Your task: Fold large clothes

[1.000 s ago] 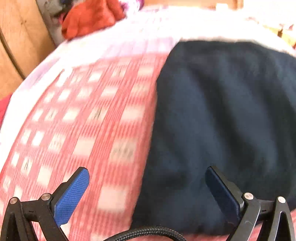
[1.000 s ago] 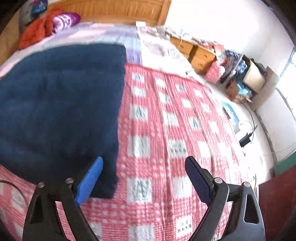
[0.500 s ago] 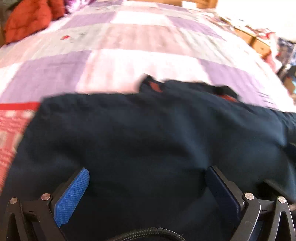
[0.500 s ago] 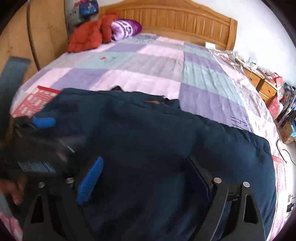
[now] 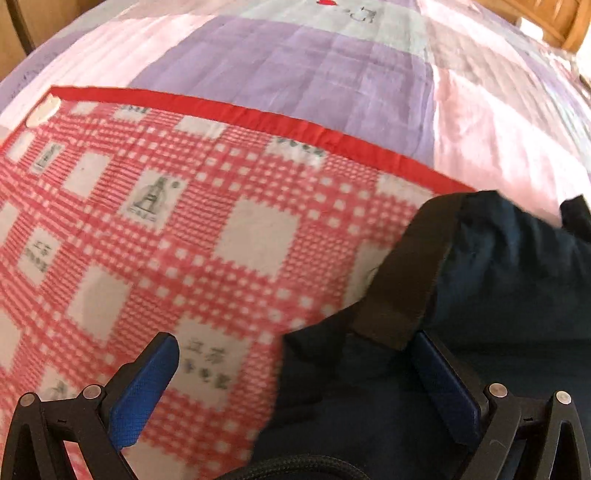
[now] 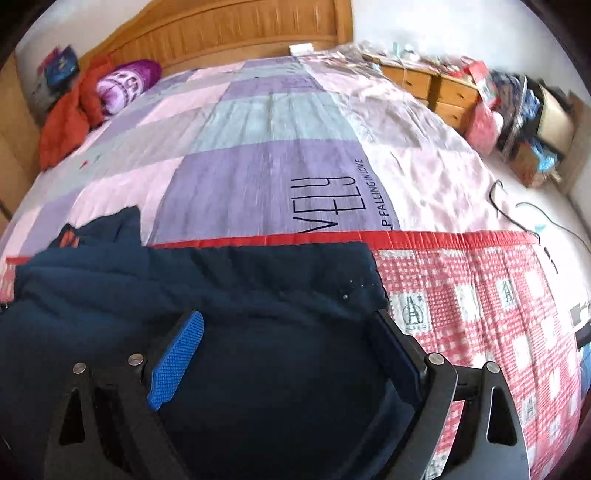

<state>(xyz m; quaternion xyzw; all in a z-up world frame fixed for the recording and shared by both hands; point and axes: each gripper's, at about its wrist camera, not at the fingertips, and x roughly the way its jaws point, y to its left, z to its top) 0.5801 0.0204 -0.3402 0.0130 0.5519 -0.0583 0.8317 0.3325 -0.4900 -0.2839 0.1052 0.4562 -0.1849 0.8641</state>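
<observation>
A large dark navy garment (image 6: pixel 207 280) lies spread on the bed, over a red checked blanket (image 5: pixel 192 236). In the right wrist view its far right corner (image 6: pixel 365 273) lies just beyond my right gripper (image 6: pixel 286 325). That gripper hangs open above the cloth with nothing between its pads. In the left wrist view the garment (image 5: pixel 509 280) fills the lower right. Its black ribbed band (image 5: pixel 402 273) runs down toward the right finger. My left gripper (image 5: pixel 295 350) is open over the garment's left edge, half above blanket and half above cloth.
A purple and pink patchwork quilt (image 6: pixel 258 162) covers the far half of the bed up to the wooden headboard (image 6: pixel 229 29). Orange-red clothing (image 6: pixel 70 118) and a purple pillow (image 6: pixel 125 81) lie at the far left. Cluttered wooden drawers (image 6: pixel 443 88) and cables (image 6: pixel 517 210) are at the right.
Both views have swung fast. The left gripper went from above the garment's middle to its left edge by the black band. The right gripper went from the middle to the far right corner.
</observation>
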